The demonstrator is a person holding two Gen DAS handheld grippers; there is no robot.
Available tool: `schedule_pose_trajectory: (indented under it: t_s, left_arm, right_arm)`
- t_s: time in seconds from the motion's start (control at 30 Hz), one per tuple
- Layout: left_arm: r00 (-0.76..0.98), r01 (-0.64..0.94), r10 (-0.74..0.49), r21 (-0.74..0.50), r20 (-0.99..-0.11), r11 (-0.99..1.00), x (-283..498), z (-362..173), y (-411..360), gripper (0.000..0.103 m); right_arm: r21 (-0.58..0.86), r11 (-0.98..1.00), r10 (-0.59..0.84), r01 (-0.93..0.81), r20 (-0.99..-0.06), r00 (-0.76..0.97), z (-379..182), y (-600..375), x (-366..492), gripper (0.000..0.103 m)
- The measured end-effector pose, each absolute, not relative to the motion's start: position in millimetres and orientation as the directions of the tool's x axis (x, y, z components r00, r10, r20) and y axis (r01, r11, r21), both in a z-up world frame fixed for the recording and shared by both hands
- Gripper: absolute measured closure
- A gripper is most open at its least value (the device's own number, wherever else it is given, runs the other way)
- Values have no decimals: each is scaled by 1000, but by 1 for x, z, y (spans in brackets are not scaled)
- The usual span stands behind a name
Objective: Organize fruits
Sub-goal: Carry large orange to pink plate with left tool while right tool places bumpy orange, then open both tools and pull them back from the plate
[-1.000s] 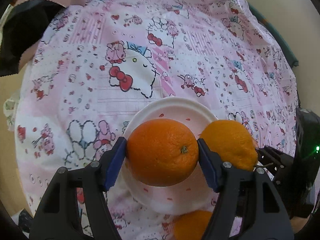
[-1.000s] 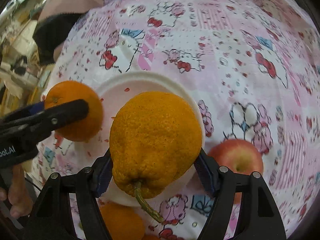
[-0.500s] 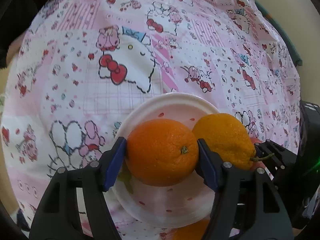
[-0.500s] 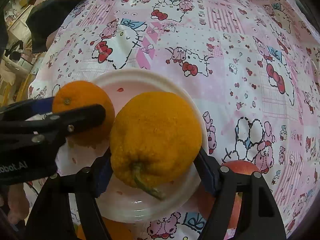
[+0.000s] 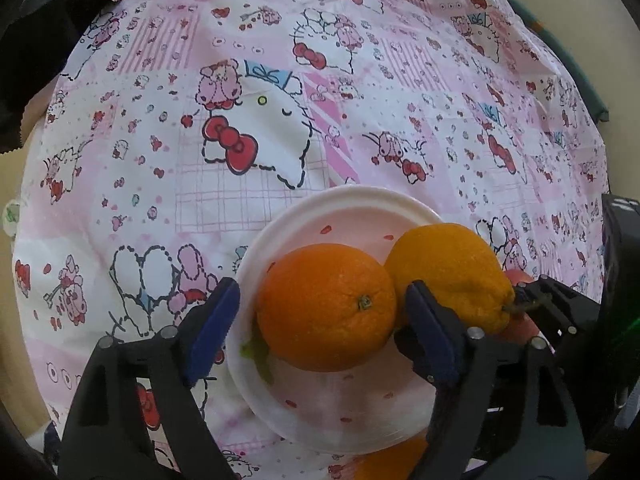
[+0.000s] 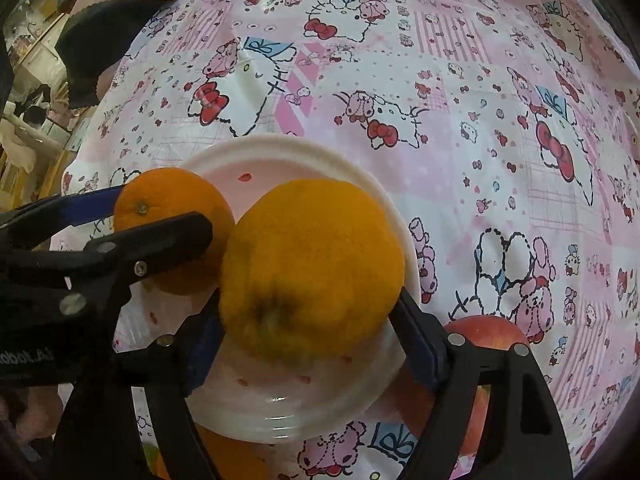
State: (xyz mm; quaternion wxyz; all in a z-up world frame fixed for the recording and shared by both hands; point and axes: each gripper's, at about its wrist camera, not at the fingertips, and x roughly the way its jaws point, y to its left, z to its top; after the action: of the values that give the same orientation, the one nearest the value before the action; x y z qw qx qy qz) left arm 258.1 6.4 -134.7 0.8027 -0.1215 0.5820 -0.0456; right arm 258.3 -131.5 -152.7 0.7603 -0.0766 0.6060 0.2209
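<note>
A white plate [image 5: 344, 208] sits on the pink patterned cloth. A round orange [image 5: 326, 306] rests on it between the fingers of my left gripper [image 5: 320, 316], which has opened with a gap at the left pad. A bumpy yellow-orange citrus [image 6: 312, 268] lies on the plate [image 6: 280, 148] between the fingers of my right gripper [image 6: 308, 340], which looks opened off it. The citrus [image 5: 448, 272] touches the orange [image 6: 172, 200]. The left gripper's fingers [image 6: 120, 248] show in the right wrist view.
A red apple [image 6: 484, 332] lies on the cloth right of the plate, behind my right finger. Another orange [image 6: 224, 452] lies at the plate's near edge, also in the left wrist view [image 5: 392, 460]. Dark and pink fabric [image 6: 104, 28] lies at the far left.
Both fruits came down onto the plate. The left gripper's jaws widened off the orange. The citrus rolled stem-end toward the right camera as the right jaws loosened.
</note>
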Motion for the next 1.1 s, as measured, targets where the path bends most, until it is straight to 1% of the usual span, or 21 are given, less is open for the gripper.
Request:
schedule_pose_trajectory:
  t_s: [0.13,0.4,0.63,0.87,1.1]
  left_arm:
    - [329,-72,-209,-245,-921,967,257,-129,7,20]
    - [378,-83,-164,-210,-911,974,246,-110,13,20]
    - [417,-102,-137,-196,-898,975,230,-91,20,20]
    - [457,-93,-130,-193,-880,977,206,-70,19,20]
    - [482,-126,-111,-195,-869,973,170,-55,23,20]
  right_arm:
    - [136,882,239,-452,-954,180,-145,-130,254,18]
    - [171,888,268,-428,-946,180,-127,-143,240,18]
    - [171,894,284,-415,-931,227,-100,-151,224,18]
    - [218,908,324,-357,-906,272,-76,-177,201,18]
    - [283,921,363,-268,-873,325,-58,-204,181,18]
